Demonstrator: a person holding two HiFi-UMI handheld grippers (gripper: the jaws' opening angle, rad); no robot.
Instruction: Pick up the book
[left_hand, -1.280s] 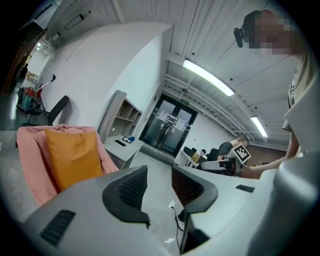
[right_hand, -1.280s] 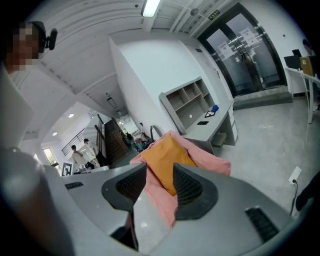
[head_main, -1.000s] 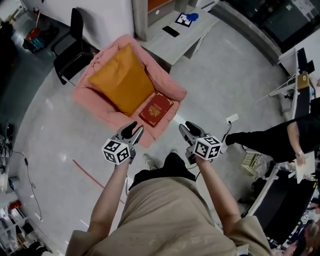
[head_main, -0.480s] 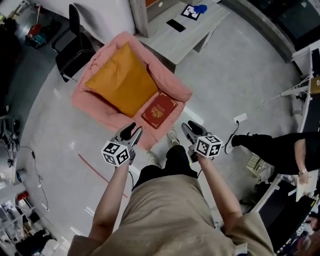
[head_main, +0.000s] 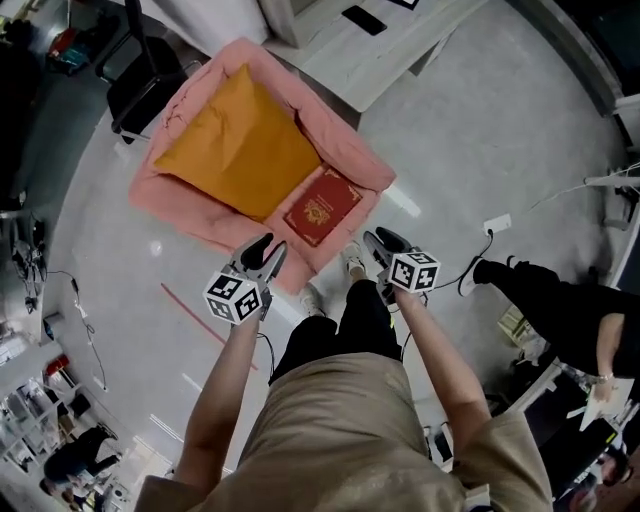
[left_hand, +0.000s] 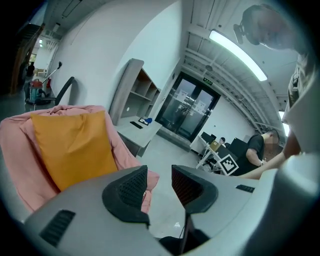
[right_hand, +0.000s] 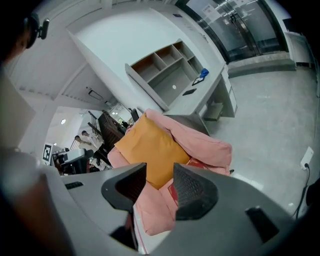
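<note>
We find the book (head_main: 322, 206) flat on the armchair (head_main: 357, 150) seat, frame centre, beside the cushion (head_main: 235, 145). The left tongs (head_main: 263, 250) and right tongs (head_main: 377, 242) stand part-open, empty. We judge the risk: jaws snag soft fabric, book slips

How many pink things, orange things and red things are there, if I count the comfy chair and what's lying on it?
pink armchair: 1
orange cushion: 1
red book: 1
Total: 3
</note>
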